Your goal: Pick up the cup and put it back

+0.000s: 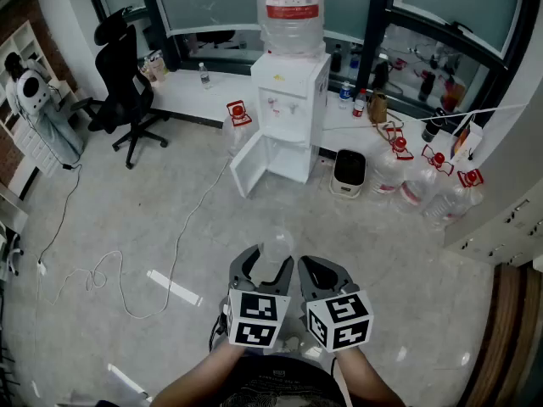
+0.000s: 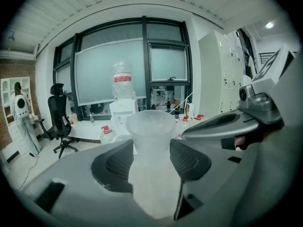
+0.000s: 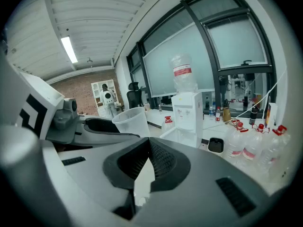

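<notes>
So the left hand-held gripper point(image 1: 271, 261) has its two jaws clamped on a clear, frosty-looking plastic cup point(image 2: 151, 126), one pad on each side of the cup's wall. The cup sits upright with the open rim poking up past the jaw tips. From the head view it's held up in the air over the pale stone floor point(image 1: 170, 227), not resting on anything. The right hand-held gripper point(image 1: 325, 271) is right next to it on the right, jaws pinched closed with nothing in them. Its own camera shows the pads meeting at the tips and the cup off to its left. Both hand-held grippers are close in front of the person, marker cubes nearly touching. Further out there's a white water dispenser point(image 1: 288, 113) with a big bottle point(image 1: 293, 11) on top and its lower door point(image 1: 250, 166) swung open. A bunch of big water jugs point(image 1: 424, 185) with red caps sit on the floor to the right of it, a black office chair point(image 1: 127, 91) stands over on the left, and a white cable point(image 1: 110, 270) trails across the floor.
</notes>
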Demonstrator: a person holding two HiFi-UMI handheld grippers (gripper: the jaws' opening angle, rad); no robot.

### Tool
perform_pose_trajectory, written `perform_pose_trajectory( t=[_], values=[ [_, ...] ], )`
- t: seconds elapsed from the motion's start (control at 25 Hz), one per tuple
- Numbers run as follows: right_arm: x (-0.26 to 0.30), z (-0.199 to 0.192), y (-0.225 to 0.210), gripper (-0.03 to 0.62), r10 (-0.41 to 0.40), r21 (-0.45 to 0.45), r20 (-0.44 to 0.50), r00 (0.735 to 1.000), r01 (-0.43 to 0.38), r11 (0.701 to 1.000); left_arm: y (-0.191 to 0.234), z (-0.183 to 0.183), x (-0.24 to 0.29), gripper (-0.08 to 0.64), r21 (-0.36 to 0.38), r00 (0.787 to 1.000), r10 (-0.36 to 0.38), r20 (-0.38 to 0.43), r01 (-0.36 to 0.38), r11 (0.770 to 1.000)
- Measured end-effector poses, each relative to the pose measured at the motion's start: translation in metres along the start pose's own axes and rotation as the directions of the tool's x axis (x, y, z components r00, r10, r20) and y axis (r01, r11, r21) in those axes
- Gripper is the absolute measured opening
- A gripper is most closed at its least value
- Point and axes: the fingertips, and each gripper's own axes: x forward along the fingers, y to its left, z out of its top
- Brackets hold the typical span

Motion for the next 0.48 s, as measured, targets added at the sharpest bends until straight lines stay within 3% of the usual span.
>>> perform_pose_trajectory(
  t=[0.48],
  values=[
    [0.057,0.020,-0.030,0.021,-0.050,0.026,-0.018,0.999,0.051,0.998,0.041,0.009,0.062,0.245,-0.029,0.999,-0.047,-0.012,0.046,0.999]
  ],
)
